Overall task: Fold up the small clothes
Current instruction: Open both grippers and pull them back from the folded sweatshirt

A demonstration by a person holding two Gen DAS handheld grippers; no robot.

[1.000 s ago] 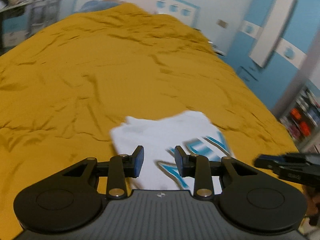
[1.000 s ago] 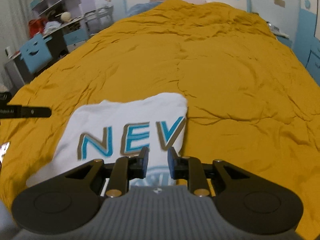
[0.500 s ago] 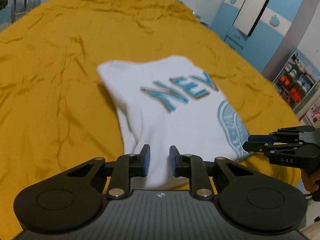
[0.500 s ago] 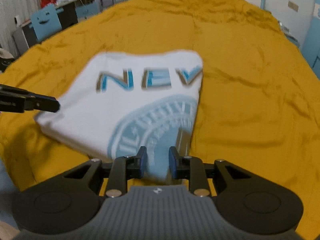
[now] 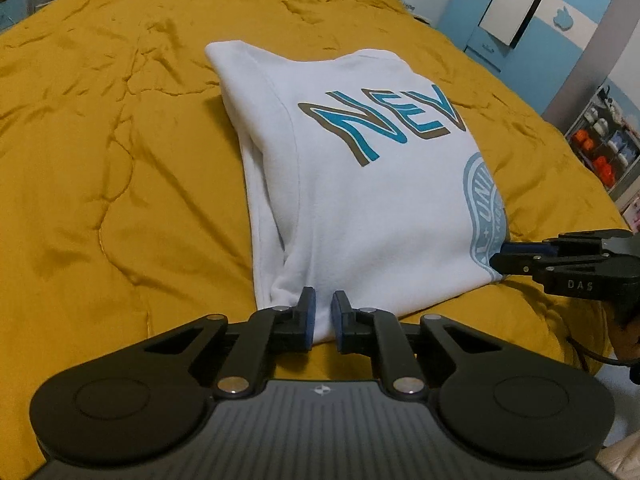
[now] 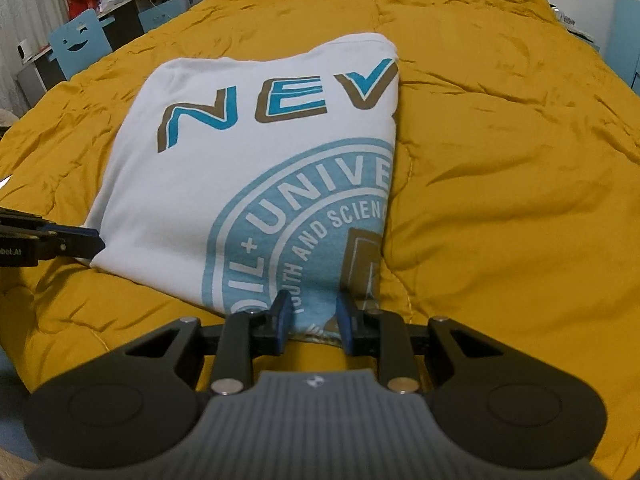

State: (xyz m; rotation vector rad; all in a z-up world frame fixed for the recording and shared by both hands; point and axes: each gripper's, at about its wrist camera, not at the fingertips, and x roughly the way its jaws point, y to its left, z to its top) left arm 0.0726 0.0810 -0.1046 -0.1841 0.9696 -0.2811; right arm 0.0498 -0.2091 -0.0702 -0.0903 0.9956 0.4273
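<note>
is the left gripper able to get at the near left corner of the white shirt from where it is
Probably yes: the left gripper sits at the near hem of the white shirt, jaws slightly apart around the fabric, with nothing between them on the yellow bedspread.
</note>
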